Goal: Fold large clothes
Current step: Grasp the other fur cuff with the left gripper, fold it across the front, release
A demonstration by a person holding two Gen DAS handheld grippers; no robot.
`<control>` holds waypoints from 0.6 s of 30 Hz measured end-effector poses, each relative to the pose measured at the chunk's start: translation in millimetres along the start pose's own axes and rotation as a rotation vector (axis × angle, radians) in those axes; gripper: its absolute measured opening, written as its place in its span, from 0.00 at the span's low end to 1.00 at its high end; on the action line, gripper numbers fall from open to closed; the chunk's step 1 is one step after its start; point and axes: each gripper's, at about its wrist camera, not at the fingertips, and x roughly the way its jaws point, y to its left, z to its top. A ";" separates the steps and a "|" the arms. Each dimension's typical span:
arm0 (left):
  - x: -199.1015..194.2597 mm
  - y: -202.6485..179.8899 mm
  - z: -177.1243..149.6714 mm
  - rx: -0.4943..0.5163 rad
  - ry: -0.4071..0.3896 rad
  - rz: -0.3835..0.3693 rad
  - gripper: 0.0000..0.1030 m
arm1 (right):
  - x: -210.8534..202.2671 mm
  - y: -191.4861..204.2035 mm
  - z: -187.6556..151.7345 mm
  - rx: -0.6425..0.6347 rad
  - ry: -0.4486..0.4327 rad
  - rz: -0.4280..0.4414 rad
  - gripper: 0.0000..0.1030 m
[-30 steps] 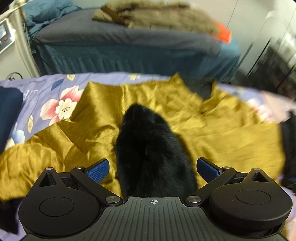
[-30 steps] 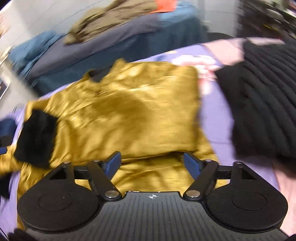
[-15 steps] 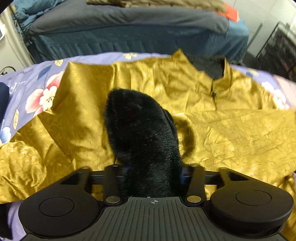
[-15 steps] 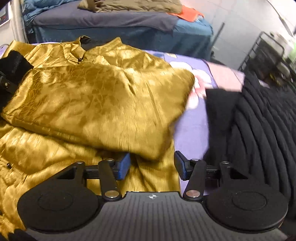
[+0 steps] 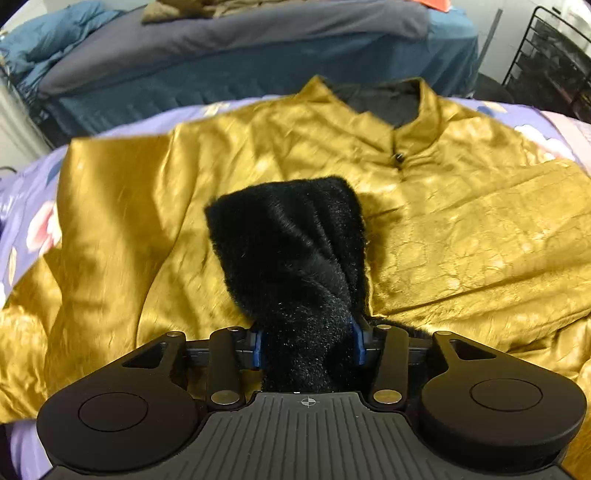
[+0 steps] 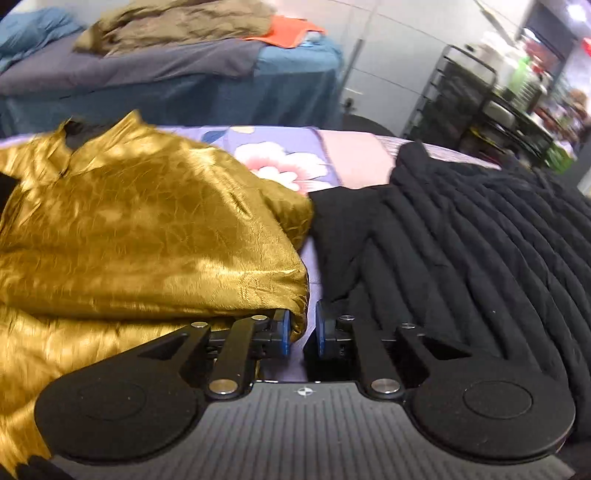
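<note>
A gold satin jacket (image 5: 229, 177) with a black collar lining lies spread on the floral bedspread (image 5: 33, 206). My left gripper (image 5: 306, 343) is shut on the jacket's black furry cuff (image 5: 295, 251), which sticks forward over the jacket's front. In the right wrist view the gold jacket (image 6: 140, 229) is folded over itself. My right gripper (image 6: 301, 332) is nearly shut at the folded jacket's right edge, with a fold of gold fabric against its left pad; a narrow gap shows between the pads.
A black quilted garment (image 6: 461, 240) lies on the bedspread (image 6: 280, 162) right of the jacket. Behind stands another bed (image 5: 258, 55) with a brown garment (image 6: 177, 26) and an orange item. A black wire rack (image 6: 480, 99) stands at the far right.
My left gripper closed on the black furry cuff and carried it over the jacket. My right gripper moved to the folded jacket's right edge and narrowed from open to nearly shut.
</note>
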 end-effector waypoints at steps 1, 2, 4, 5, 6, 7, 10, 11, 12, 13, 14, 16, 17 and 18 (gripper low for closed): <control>0.0 4.9 -0.2 -0.011 -0.003 -0.018 0.90 | -1.0 3.4 -3.6 -0.040 0.001 0.000 0.26; -0.3 9.0 1.0 -0.023 -0.001 -0.034 0.93 | -2.5 7.1 -8.3 -0.079 -0.007 -0.001 0.31; -1.7 14.2 5.6 -0.048 0.013 -0.026 1.00 | -5.5 14.5 -16.9 -0.141 -0.020 -0.009 0.33; -3.5 16.8 8.2 -0.060 0.024 -0.015 1.00 | -8.5 16.2 -20.4 -0.153 -0.022 -0.013 0.37; -8.0 19.8 9.6 -0.075 0.027 -0.031 1.00 | -9.7 17.7 -22.1 -0.151 -0.019 -0.010 0.42; -16.4 22.8 8.0 -0.095 0.016 -0.054 1.00 | -12.7 16.5 -23.4 -0.134 -0.012 0.001 0.45; -47.7 30.0 -1.3 -0.138 -0.079 -0.096 1.00 | -25.7 13.9 -20.8 -0.075 -0.005 0.028 0.55; -57.5 31.3 -4.8 -0.149 -0.109 -0.097 1.00 | -33.6 13.5 -19.8 -0.060 -0.018 0.032 0.57; -64.3 31.8 -7.1 -0.159 -0.134 -0.096 1.00 | -41.4 13.5 -18.4 -0.047 -0.035 0.041 0.60; -70.4 31.4 -9.5 -0.168 -0.157 -0.096 1.00 | -49.0 13.4 -17.7 -0.035 -0.055 0.057 0.61; -74.9 29.9 -12.5 -0.172 -0.174 -0.106 1.00 | -57.4 13.1 -16.2 -0.022 -0.079 0.079 0.64; -74.3 19.4 -15.1 -0.147 -0.166 -0.148 1.00 | -68.9 15.1 -11.3 -0.007 -0.127 0.127 0.68; -69.1 11.3 -15.2 -0.111 -0.142 -0.168 1.00 | -71.6 18.4 -8.0 -0.007 -0.146 0.153 0.72; -63.1 1.4 -15.9 -0.066 -0.117 -0.173 1.00 | -73.0 21.7 -5.4 -0.008 -0.153 0.175 0.74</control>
